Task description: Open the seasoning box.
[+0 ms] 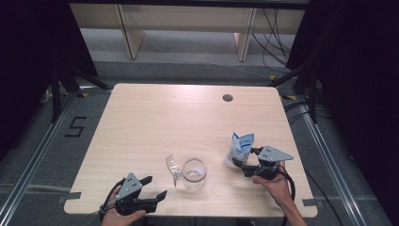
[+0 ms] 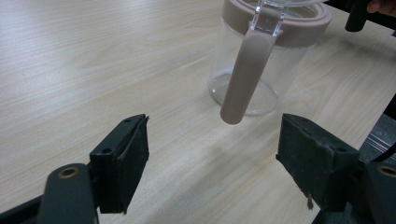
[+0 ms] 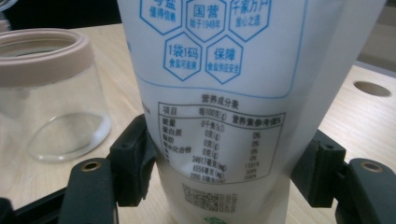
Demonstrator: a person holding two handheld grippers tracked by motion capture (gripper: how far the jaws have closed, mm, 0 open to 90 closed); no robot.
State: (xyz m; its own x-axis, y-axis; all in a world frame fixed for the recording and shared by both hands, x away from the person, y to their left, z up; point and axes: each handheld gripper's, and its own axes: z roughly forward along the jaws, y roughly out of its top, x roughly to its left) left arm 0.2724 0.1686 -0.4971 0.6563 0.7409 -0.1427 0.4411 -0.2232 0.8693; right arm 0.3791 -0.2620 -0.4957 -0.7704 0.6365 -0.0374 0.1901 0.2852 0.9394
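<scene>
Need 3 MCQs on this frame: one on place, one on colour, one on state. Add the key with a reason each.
1. Where does the pouch stand relative to the jar in the high view?
A. To its right
B. To its left
C. Inside it

2. What colour is the jar's rim?
A. Blue
B. Pinkish beige
C. Black

3. How is the left gripper?
A. Shut on the jar's handle
C. Shut on the pouch
B. Open, nothing between its jaws

Key: 1 A, the pouch stands by the right gripper, right of the jar. 2 B, both gripper views show a pinkish-beige band round the clear jar's mouth. 3 B, the left gripper view shows its jaws wide apart over bare table, short of the handle.
</scene>
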